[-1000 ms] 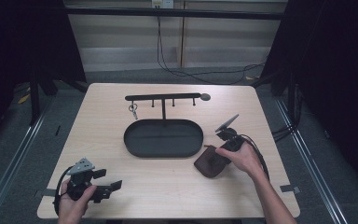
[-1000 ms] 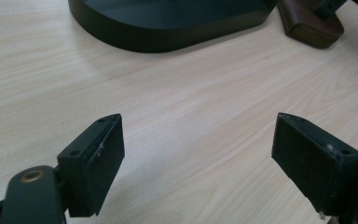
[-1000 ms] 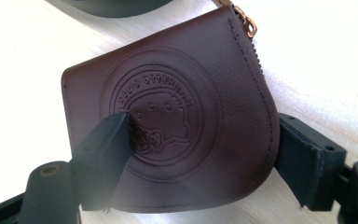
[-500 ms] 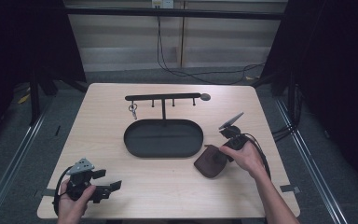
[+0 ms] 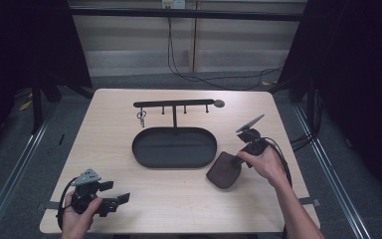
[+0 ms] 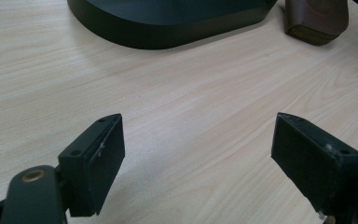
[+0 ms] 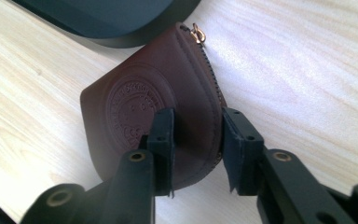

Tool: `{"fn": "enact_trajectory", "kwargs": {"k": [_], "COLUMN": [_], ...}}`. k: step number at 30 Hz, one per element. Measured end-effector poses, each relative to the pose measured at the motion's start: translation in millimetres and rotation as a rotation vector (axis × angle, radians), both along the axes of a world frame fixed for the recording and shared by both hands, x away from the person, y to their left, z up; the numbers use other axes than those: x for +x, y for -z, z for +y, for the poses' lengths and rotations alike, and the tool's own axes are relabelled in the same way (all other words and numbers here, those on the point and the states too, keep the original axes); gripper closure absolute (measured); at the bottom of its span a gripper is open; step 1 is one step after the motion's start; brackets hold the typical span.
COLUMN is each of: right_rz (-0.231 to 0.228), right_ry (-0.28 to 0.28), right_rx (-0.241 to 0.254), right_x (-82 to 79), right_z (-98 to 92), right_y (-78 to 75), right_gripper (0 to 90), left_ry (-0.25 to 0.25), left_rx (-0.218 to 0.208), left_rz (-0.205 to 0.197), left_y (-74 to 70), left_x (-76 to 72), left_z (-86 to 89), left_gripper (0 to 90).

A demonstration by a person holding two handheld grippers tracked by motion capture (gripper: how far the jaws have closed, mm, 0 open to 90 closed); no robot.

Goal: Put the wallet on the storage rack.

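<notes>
right gripper (image 7: pixel 193 140) jaws lately closing, now clamped on brown pouch (image 7: pixel 154 107); left gripper (image 6: pixel 198 154) jaws wide, unmoved

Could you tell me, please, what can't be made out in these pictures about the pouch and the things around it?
- Embossed words on the brown pouch: right gripper view, too blurred to read.
- The pouch's contents: zipped shut.
- Small item hanging on the rack: high view, too small to identify.
- Pouch's near edge: high view, behind the right gripper.

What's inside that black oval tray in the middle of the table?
Nothing visible: the black oval tray has a bare dark floor. A rack stands behind it, and the brown pouch lies outside its right end, in the right gripper.
</notes>
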State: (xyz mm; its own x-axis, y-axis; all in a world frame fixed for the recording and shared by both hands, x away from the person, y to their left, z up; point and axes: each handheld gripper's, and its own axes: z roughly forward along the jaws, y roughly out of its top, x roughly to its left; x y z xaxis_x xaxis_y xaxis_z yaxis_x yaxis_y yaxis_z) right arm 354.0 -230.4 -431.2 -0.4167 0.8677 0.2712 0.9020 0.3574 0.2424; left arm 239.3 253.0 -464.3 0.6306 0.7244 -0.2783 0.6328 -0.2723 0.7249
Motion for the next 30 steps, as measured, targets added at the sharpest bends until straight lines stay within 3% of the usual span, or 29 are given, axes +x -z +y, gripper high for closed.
{"fn": "enact_trajectory", "kwargs": {"k": [7,16,30], "right_rz": [0.008,-0.014,-0.022], "right_ry": [-0.001,-0.010,-0.019], "right_rx": [-0.005,-0.017,-0.058], "right_x": [-0.3,-0.4,0.1], "right_z": [1.9,3.1,9.3], "right_y": [-10.1,-20.7,-38.4], "right_gripper": [71.9,74.0,77.2], "left_ry": [-0.004,-0.017,0.001], "left_rx": [0.000,-0.006,-0.016], "left_rz": [-0.001,-0.015,-0.012], "left_y": [0.0,-1.5,-1.7], "left_x": [0.0,-0.7,-0.8], "left_z": [-0.1,2.2,1.9], "left_gripper": [18.0,18.1,18.1]}}
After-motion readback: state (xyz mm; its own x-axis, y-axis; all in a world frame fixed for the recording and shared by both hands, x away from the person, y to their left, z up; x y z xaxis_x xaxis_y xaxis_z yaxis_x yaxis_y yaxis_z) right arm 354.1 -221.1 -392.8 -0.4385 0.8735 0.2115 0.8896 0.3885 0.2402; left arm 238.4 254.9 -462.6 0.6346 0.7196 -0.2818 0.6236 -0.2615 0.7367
